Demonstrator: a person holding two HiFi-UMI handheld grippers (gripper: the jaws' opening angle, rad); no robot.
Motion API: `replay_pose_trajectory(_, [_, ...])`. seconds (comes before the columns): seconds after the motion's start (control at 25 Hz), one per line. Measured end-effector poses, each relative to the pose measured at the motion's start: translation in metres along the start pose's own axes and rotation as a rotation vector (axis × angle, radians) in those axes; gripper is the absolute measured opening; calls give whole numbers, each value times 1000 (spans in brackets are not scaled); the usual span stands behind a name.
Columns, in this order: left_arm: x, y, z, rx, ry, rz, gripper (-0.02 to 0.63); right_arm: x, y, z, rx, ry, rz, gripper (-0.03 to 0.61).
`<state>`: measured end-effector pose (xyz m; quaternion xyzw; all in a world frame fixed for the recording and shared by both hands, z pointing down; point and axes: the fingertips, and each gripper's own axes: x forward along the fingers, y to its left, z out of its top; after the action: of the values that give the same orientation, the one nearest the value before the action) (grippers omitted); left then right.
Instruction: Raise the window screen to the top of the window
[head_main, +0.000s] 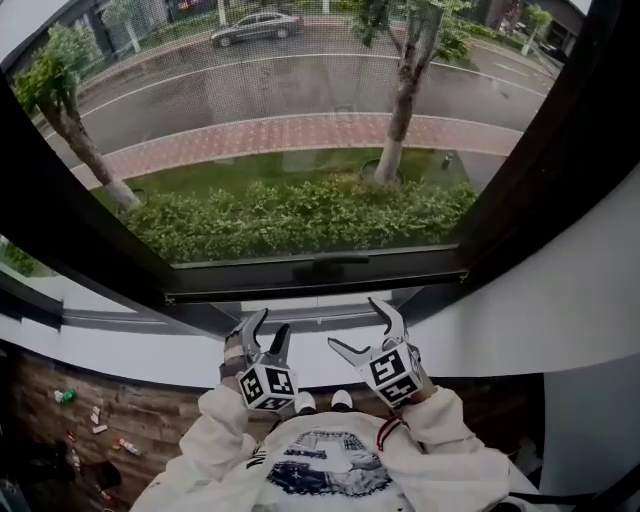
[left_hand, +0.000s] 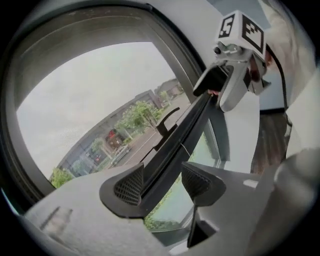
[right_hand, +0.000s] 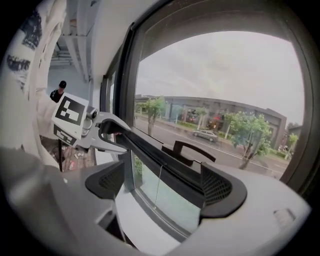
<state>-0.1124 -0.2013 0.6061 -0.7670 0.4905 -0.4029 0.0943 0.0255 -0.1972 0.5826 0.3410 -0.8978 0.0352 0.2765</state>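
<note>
The window screen's dark bottom bar (head_main: 250, 284) runs across the base of the window, with a dark handle (head_main: 330, 267) at its middle; fine mesh (head_main: 300, 60) shows over the street view above it. My left gripper (head_main: 272, 325) and right gripper (head_main: 355, 325) stand side by side just below the bar, both open. In the left gripper view, the bar (left_hand: 175, 145) runs through the gap of the left gripper (left_hand: 162, 184), with the pads off it. It also passes between the spread jaws of the right gripper (right_hand: 162, 185), as the bar (right_hand: 150, 150) and handle (right_hand: 192, 150) show.
A white sill (head_main: 150, 355) lies under the window and a white wall (head_main: 590, 300) flanks it on the right. Small litter (head_main: 90, 420) is scattered on the wooden floor at the lower left. A person (right_hand: 60, 91) stands far back in the room.
</note>
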Motion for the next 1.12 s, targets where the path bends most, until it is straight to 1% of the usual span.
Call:
replay_pose_trajectory(0.08, [10,-4,-8,91,23,-16,244,9,1,-10,-63,49,16,476])
replay_pose_trajectory(0.28, [34,-4,-23,269,51,-23,242,32,-5,-32,-232,151,30,468])
replay_pose_trajectory(0.48, [53,-5,-38,383,76,-24,242,54,-12,-54,-395,242,27,457])
replay_pose_trajectory(0.56, [60,-6,-40,422,79,-29,242,60,-16,-63,-437,280,27,450])
replay_pose_trajectory(0.64, [66,-6,-43,438,88,-38,242,65,-18,-69,-463,312,30,434])
replay_pose_trajectory(0.76, [73,-6,-50,443,110,-45,241,71,-18,-74,-497,331,33,419])
replay_pose_trajectory(0.88, [77,-7,-54,467,113,-43,241,77,-17,-83,-532,355,33,403])
replay_pose_trajectory(1.0, [77,-8,-55,476,104,-39,241,79,-19,-90,-538,376,22,401])
replay_pose_trajectory(1.12, [76,-8,-55,468,105,-32,241,79,-21,-90,-550,372,0,391])
